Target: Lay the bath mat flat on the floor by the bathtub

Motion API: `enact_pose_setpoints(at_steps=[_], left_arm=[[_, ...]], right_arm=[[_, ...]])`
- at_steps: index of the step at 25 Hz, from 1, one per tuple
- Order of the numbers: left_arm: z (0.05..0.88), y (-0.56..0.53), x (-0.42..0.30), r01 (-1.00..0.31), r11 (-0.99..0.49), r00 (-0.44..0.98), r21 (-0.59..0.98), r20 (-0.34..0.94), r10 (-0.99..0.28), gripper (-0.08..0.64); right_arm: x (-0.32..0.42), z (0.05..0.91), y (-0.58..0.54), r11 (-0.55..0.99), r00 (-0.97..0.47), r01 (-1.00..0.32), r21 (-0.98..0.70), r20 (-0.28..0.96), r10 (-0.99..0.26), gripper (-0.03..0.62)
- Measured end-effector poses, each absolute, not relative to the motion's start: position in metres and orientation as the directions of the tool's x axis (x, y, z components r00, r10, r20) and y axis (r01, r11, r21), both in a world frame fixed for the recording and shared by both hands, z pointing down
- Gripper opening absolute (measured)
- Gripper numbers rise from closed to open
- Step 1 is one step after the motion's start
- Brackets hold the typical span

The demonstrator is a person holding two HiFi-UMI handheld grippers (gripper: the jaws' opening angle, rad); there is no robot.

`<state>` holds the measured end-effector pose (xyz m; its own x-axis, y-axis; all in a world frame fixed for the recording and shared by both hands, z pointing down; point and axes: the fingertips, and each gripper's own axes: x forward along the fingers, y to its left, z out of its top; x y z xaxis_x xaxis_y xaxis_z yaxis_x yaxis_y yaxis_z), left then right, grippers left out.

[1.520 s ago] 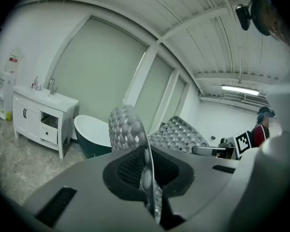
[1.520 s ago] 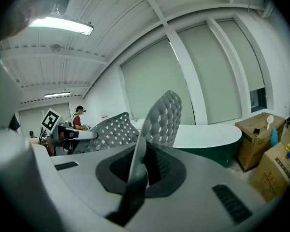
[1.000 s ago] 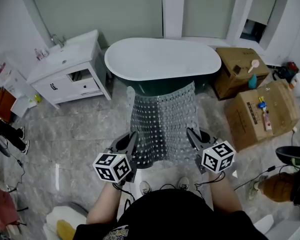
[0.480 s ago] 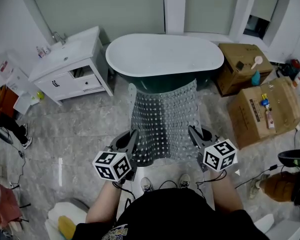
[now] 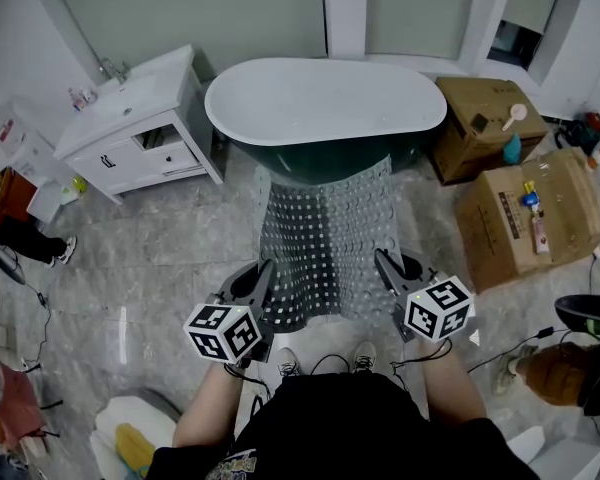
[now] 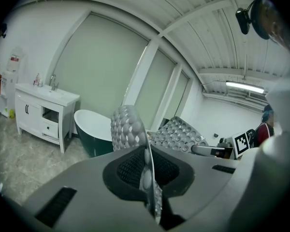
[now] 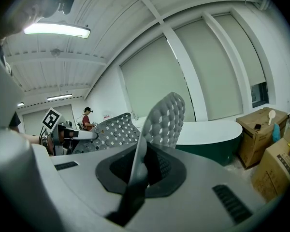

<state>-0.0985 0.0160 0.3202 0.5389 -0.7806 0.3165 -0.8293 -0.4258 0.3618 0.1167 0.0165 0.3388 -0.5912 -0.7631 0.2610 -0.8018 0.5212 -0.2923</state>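
Head view: mat (image 5: 325, 243) is held spread out over the floor (image 5: 150, 258), its far edge near the tub (image 5: 320, 103). Left gripper (image 5: 262, 280) and right gripper (image 5: 383, 268) each clamp a near corner, jaws closed on the mat's edge.

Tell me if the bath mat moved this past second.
Cannot tell: the view shifted; the bath mat overlaps the bathtub at its dark side as before.
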Motion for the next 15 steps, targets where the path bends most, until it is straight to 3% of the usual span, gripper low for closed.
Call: enact_pose_setpoints(at_steps=[15], left_arm=[[0.33, 0.018, -0.031, -0.849, -0.369, 0.492, 0.379, 0.31, -0.813, 0.032]], right_arm=[[0.188, 0.347, 0.012, 0.556, -0.627, -0.776, -0.299, 0.264, -0.733, 0.031]])
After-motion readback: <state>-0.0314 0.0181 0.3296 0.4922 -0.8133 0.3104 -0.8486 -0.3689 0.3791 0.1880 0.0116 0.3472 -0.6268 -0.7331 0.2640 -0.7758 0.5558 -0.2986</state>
